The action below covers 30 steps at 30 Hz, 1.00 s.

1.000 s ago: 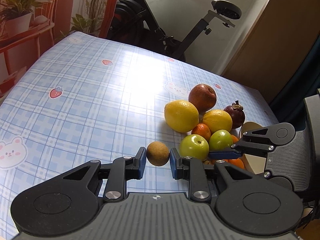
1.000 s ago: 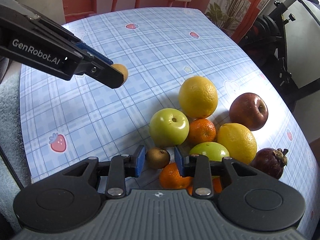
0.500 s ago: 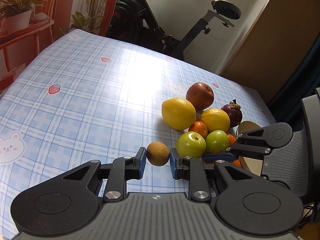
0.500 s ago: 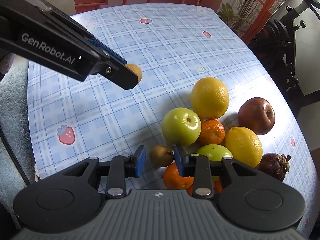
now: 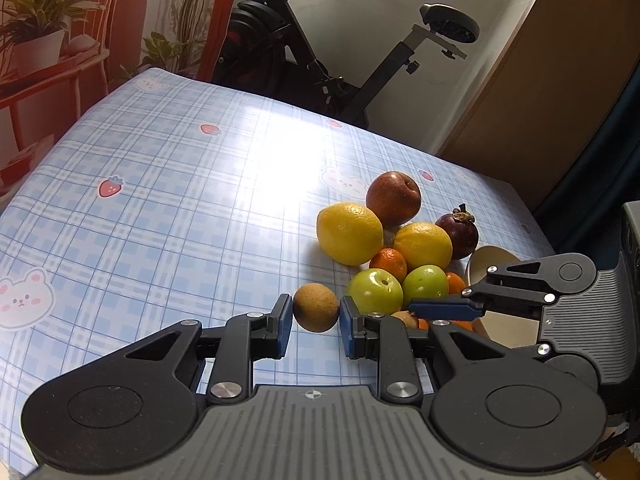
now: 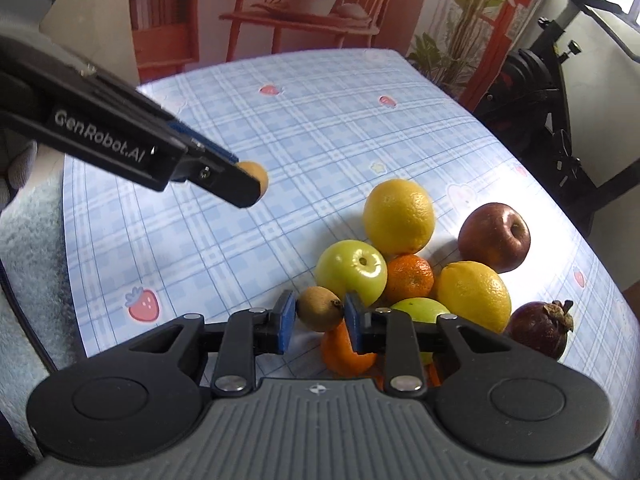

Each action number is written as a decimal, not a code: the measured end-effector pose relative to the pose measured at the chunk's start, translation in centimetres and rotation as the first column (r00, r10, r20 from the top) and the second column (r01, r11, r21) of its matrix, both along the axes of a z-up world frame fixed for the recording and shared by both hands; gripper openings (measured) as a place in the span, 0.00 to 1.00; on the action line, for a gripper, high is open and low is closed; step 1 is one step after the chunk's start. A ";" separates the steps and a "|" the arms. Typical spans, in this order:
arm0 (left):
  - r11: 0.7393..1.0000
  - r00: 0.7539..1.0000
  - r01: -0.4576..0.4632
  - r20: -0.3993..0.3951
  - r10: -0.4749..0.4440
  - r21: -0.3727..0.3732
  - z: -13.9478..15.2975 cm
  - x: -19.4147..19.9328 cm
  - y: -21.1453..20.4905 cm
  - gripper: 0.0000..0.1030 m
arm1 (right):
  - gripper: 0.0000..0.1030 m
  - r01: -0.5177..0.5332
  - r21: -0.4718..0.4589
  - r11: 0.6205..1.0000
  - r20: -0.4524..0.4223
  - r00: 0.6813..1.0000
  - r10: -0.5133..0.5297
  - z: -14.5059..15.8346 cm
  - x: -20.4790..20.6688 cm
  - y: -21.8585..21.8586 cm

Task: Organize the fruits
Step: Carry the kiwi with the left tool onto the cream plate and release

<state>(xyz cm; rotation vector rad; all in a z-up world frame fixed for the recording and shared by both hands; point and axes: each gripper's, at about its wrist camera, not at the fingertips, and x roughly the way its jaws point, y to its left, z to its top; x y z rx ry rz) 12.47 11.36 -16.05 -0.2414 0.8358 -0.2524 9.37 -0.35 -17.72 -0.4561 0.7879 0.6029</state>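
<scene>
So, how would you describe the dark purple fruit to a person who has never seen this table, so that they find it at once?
Find the table with the blue checked cloth and the pile of fruit on it. Next to the red apple and a yellow citrus fruit, at the pile's outer edge, lies the mangosteen. It is the only dark purple fruit, and it alone has a dry brown leafy cap.

My left tongs (image 5: 315, 316) clasp a small round brown fruit (image 5: 316, 307) between blue pads. At two o'clock of it a heap sits on the blue plaid counter (image 5: 168, 208): two green apples (image 5: 375, 291), a small orange mandarin (image 5: 389, 259), two yellow citrus (image 5: 349, 233), a red apple (image 5: 393, 199) and a dark purple mangosteen (image 5: 458, 231). My right tongs (image 5: 444, 307) reach in from three o'clock.
</scene>
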 end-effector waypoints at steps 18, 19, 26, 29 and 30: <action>0.940 0.945 0.325 0.000 -0.326 0.105 1.1 7.6 -17.6 0.26 | 0.28 0.470 0.331 0.818 0.073 0.852 -0.519 -0.1 -1.3 -20.2; 0.935 0.941 0.337 -0.017 -0.338 0.109 0.6 8.3 -18.9 0.26 | 0.28 0.476 0.329 0.815 0.080 0.846 -0.527 -0.2 -1.3 -20.6; 0.914 0.919 0.389 -0.110 -0.378 0.113 -2.2 12.0 -24.3 0.26 | 0.28 0.491 0.298 0.819 0.098 0.838 -0.538 -1.3 -0.7 -22.7; 0.913 0.916 0.394 -0.124 -0.381 0.106 -2.9 12.8 -25.2 0.26 | 0.28 0.481 0.287 0.828 0.087 0.848 -0.523 -2.0 -0.4 -22.8; 0.913 0.914 0.396 -0.133 -0.382 0.097 -3.2 13.2 -25.4 0.26 | 0.28 0.478 0.280 0.833 0.084 0.852 -0.517 -2.1 0.1 -22.4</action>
